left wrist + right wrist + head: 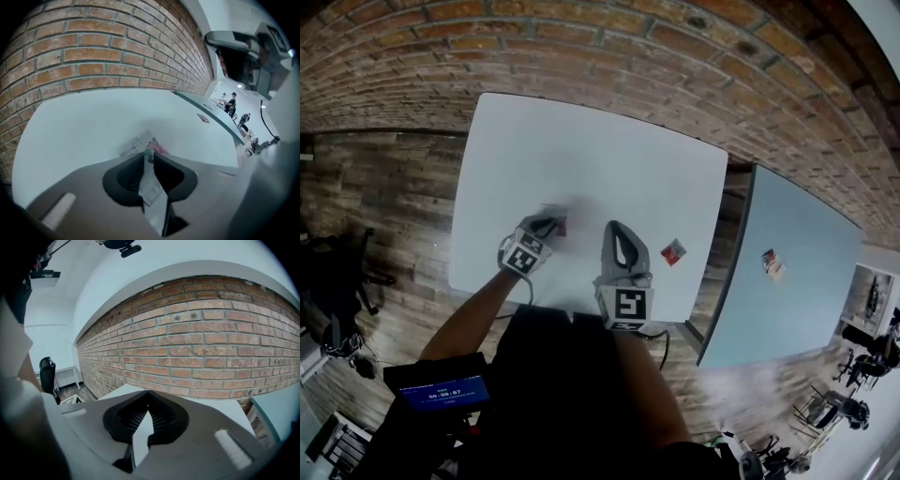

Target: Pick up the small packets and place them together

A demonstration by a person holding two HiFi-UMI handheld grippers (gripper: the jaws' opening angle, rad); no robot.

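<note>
Your left gripper [149,152] has its jaws closed on a white packet [151,187], low over the near part of the white table [581,141]. Your right gripper [148,393] is closed on nothing, and a red packet [673,251] lies just to its right.

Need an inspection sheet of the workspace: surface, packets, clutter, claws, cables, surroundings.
surface: white table, only packets on it; grey table beside it.
job's things: white packet between the jaws of the left claw; red packet on white table; more packets on grey table.
clutter: nothing seen.
grippers: left claw appears shut on white packet; right claw shut, empty.
cables: black cable near right claw.
surroundings: brick wall, wood floor, office chair.
</note>
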